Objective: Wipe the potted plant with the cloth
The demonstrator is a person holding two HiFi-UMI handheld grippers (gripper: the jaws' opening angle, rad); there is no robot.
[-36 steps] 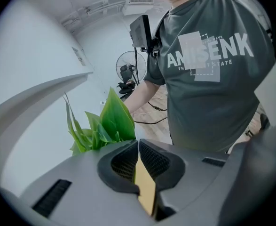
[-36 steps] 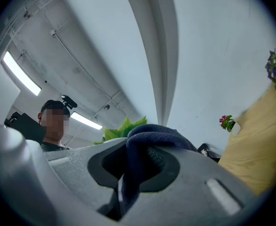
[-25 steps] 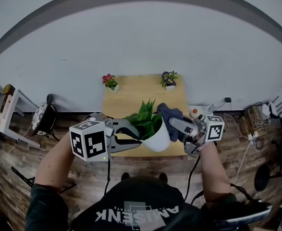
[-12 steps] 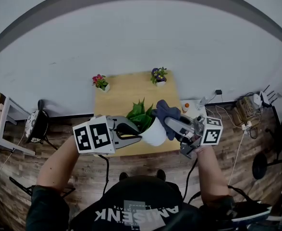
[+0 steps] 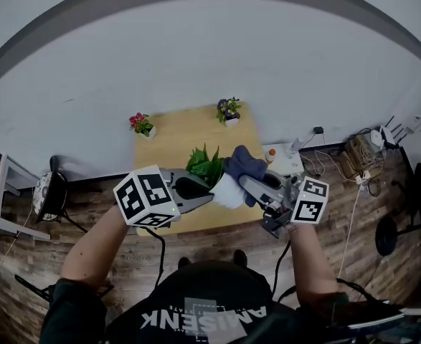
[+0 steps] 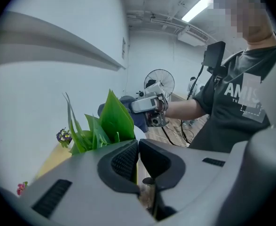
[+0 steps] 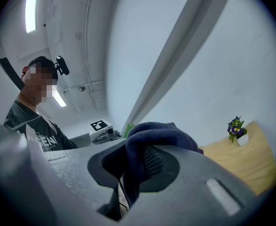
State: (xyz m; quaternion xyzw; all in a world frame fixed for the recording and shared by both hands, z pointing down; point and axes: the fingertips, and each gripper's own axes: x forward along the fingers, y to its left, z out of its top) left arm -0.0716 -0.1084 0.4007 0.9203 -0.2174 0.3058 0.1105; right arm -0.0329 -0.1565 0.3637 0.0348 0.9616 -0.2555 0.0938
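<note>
Plant-wiping at the wooden worktop (image 5: 181,142), seen from my remote station: the potted plant (image 5: 206,167) hangs between the two tools, held up over the near part of the worktop, its white pot tilted and its green leaves pointing toward the far wall.

My left hand-held gripper (image 5: 209,190) has its jaws drawn narrow, pinched on the potted plant at the pot's rim. In the left gripper view only a thin sliver shows between the pads (image 6: 124,161), with the leaves (image 6: 114,121) rising just beyond.

My right hand-held gripper (image 5: 244,181) is clamped on the dark blue cloth (image 5: 244,165) — the fabric bunches out over the jaw tips (image 7: 156,133) and lies against the right side of the plant, by the rim; from the head view I read them as touching.

Well apart from all this, two small flowering pots stand at the worktop's far edge — a red-flowered one (image 5: 140,124) at the left corner and a purple-flowered one (image 5: 229,110) at the right.
</note>
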